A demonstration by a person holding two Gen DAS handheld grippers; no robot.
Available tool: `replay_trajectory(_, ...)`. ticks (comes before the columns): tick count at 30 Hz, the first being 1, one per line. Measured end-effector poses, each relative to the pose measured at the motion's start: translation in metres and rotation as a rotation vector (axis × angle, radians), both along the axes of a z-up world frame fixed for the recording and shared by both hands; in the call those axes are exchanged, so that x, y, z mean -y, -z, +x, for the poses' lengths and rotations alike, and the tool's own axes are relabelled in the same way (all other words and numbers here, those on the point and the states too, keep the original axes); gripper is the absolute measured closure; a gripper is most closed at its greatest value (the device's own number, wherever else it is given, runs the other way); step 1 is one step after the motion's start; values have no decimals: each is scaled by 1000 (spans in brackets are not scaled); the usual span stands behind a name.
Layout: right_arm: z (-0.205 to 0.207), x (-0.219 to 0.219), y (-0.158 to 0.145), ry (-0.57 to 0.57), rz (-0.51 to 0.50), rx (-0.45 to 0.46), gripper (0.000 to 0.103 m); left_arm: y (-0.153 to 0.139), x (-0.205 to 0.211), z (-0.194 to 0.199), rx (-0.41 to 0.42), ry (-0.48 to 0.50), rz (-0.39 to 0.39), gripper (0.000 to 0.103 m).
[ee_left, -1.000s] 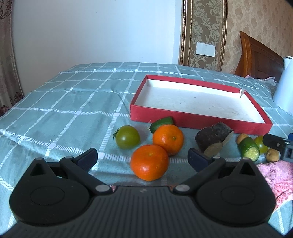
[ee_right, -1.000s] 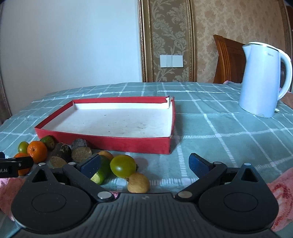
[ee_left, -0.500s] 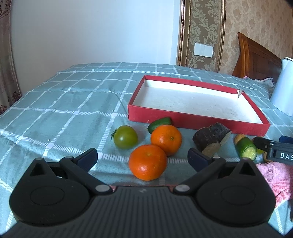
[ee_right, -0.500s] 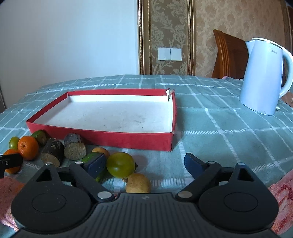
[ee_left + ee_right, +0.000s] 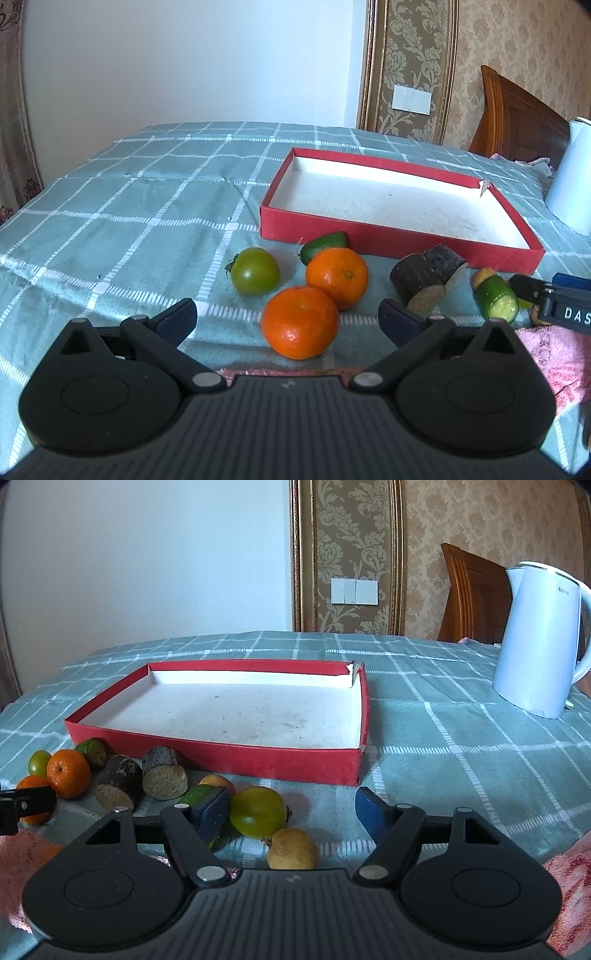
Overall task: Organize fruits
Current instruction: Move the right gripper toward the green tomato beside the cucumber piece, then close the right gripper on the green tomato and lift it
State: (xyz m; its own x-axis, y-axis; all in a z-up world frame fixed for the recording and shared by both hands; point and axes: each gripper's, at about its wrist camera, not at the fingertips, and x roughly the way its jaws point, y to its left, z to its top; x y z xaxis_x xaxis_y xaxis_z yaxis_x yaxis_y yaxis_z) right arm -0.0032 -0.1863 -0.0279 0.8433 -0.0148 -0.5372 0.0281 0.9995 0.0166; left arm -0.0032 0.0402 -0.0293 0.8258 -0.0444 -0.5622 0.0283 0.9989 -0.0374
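Already the right gripper has been narrowing: within the last second its jaws have drawn in from their widest, and the yellow-green tomato now sits between them, just in front of the red box. The left pad lies close against the tomato's side, perhaps touching, while the right pad stands clear of it, so this is a closing, not yet a grip. A small brown fruit lies nearer the camera than the tomato, also between the jaws, and may get caught in the squeeze. A cut cucumber piece lies behind the left pad.

By contrast the left gripper has kept still, jaws wide apart, with the nearer tangerine between its pads and untouched. The second tangerine, a green tomato and two dark log-like pieces all rest in front of the box.

Nothing lies in the box, so the sorting looks barely begun; the yellow-green tomato seems the first pick.
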Motion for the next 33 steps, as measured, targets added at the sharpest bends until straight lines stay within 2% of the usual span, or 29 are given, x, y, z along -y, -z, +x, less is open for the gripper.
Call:
replay_trajectory(5,5,6,1,-7,38,-9,28,-1,0,-2,1,-6,1,0)
replay_trajectory(7,5,6,2,-21,42,-2,36,-1,0,-3,3,-8,1,0)
replay_trajectory(10,3,3,2,-38,31,7,40,-2,1,-3,4,-8,4,0)
replay_trajectory(16,3,5,3,-82,87,-2,67,-2,-1,-4,1,-13,3,0)
replay_trajectory(26,1,11,4,-65,132,6,68,-5,-10,-7,17,-28,17,0)
replay_trajectory(33,5,19,3,-32,131,16,68,-8,-29,-16,74,-49,26,0)
